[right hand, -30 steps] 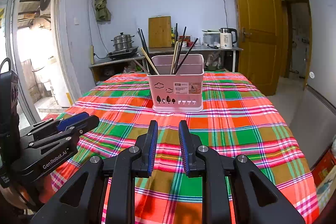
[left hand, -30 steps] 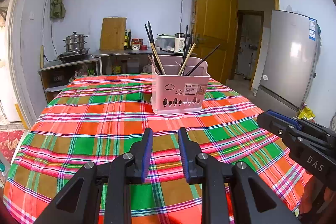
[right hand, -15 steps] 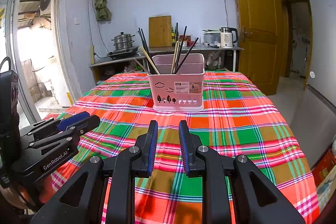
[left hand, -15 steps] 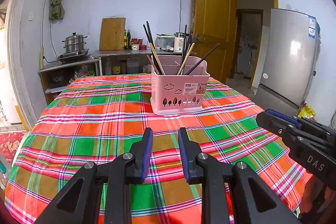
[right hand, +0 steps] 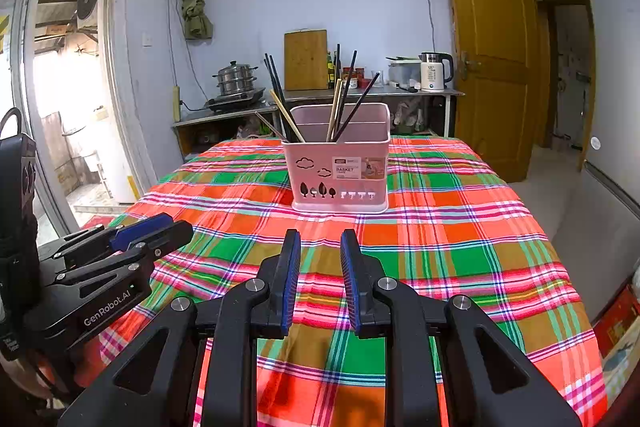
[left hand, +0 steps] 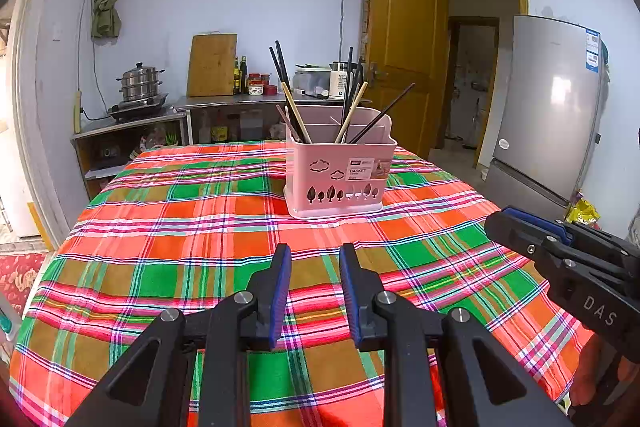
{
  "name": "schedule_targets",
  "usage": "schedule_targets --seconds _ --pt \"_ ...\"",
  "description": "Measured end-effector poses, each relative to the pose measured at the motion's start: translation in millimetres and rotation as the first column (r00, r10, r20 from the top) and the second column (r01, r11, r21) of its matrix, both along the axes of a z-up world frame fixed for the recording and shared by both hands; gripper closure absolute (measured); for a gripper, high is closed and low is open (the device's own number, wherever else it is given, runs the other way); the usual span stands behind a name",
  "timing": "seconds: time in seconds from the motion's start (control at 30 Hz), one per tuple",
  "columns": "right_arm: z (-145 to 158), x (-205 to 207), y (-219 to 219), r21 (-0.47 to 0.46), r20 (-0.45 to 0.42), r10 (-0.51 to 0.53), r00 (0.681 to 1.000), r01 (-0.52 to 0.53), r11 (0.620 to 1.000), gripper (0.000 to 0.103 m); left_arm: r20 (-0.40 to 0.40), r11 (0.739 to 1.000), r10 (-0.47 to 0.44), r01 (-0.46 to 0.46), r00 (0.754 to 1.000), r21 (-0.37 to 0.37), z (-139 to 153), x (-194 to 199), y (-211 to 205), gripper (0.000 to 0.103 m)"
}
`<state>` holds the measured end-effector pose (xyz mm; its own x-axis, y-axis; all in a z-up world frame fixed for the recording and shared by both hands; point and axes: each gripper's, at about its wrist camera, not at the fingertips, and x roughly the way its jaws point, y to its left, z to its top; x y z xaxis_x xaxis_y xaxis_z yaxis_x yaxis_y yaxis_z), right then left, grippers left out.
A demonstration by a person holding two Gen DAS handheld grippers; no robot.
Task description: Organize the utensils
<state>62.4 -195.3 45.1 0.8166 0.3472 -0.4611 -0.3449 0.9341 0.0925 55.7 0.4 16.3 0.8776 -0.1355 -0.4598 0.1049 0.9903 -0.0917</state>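
Note:
A pink utensil basket (left hand: 339, 175) (right hand: 340, 171) stands on the plaid tablecloth (left hand: 160, 247) (right hand: 460, 235), past the middle of the table. Several dark and pale chopsticks (left hand: 296, 111) (right hand: 340, 103) lean out of its compartments. My left gripper (left hand: 314, 255) hovers over the near part of the cloth, well short of the basket, open with nothing between its blue pads. My right gripper (right hand: 320, 241) hangs beside it at the same distance, also open and empty. Each gripper shows at the edge of the other's view, the right gripper (left hand: 560, 259) and the left gripper (right hand: 120, 255).
Behind the table a metal counter (left hand: 256, 101) carries a steamer pot (left hand: 140, 83), a cutting board (left hand: 212, 65), bottles and a kettle (right hand: 434, 71). A yellow door (left hand: 404, 59) and a grey fridge (left hand: 548, 107) stand to the right. An open doorway (right hand: 68, 87) is at the left.

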Motion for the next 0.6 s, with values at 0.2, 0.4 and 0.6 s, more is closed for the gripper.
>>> schedule_targets --seconds 0.2,0.4,0.6 --pt "-0.1 -0.9 1.4 -0.002 0.000 0.002 1.000 -0.002 1.000 0.082 -0.001 1.000 -0.006 0.006 1.000 -0.002 0.5 0.3 0.4 0.079" --pt "-0.2 -2.1 1.6 -0.001 -0.003 0.002 1.000 -0.002 1.000 0.082 -0.005 1.000 -0.011 0.011 1.000 0.000 0.4 1.1 -0.1 0.079" --pt "-0.4 -1.1 2.7 -0.004 -0.006 0.002 1.000 -0.002 1.000 0.082 -0.008 1.000 -0.013 0.013 1.000 0.012 -0.6 1.8 -1.4 0.079"
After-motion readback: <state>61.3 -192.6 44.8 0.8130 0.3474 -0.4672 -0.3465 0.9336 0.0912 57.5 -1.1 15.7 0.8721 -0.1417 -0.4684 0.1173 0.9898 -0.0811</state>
